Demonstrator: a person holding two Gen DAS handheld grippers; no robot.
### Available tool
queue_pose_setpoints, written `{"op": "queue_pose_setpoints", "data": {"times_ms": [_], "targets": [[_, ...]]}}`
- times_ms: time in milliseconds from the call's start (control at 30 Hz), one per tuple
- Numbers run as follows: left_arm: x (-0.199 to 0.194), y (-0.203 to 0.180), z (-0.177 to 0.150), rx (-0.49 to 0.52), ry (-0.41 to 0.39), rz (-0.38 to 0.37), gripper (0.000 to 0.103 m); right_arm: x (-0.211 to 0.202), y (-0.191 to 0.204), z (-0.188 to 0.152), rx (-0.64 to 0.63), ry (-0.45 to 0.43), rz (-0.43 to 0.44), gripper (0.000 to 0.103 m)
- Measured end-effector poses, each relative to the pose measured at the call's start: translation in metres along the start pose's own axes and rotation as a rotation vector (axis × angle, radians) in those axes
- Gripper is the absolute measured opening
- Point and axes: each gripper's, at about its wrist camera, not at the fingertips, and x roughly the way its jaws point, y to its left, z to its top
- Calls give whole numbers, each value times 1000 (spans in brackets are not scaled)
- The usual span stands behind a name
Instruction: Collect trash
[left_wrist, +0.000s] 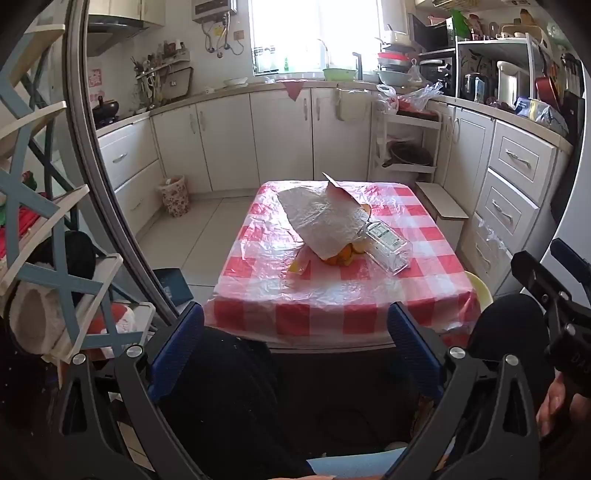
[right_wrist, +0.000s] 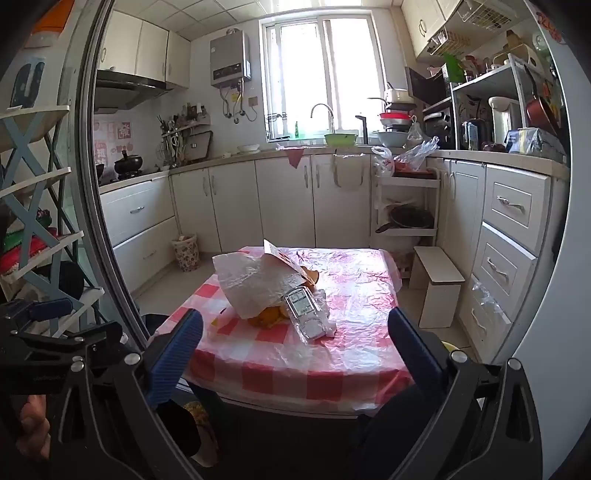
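A pile of trash lies mid-table on the red-and-white checked cloth (left_wrist: 332, 295): a crumpled white plastic bag (left_wrist: 321, 218), orange peels (left_wrist: 341, 256) under it, and a clear plastic package (left_wrist: 386, 245) with a printed label on its right. The right wrist view shows the same bag (right_wrist: 255, 284), peels (right_wrist: 269, 315) and package (right_wrist: 306, 314). My left gripper (left_wrist: 295, 347) stands open at the near table edge, nothing between its blue pads. My right gripper (right_wrist: 295, 350) is open too, short of the pile. The right gripper's frame shows at the left view's right edge.
A floral waste basket (left_wrist: 175, 195) stands on the floor by the left cabinets, also seen as basket (right_wrist: 185, 252). A small white stool (right_wrist: 439, 284) sits right of the table. Cabinets ring the room. A blue-framed shelf (left_wrist: 40, 221) stands at my left.
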Motion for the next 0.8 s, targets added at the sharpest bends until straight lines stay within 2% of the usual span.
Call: {"op": "queue_pose_setpoints", "data": {"times_ms": [200,267,333,433,800], "targets": [[0,16,-3,-7,8,-8,95,-1,-8,-2,-2,65,32,96],[-6,-4,-9,34,0,36,95,0,8,-4,-55,66,6,96],[-4,-1,-9,25,14,31,95,7,14,-2,-70,94,1,96],[1,0,-6,23,26,32,95,9,19,-12,-71,86,-1,96],[5,3,-8,3,43,29,95,12,20,-11,-72,112,7,96]]}}
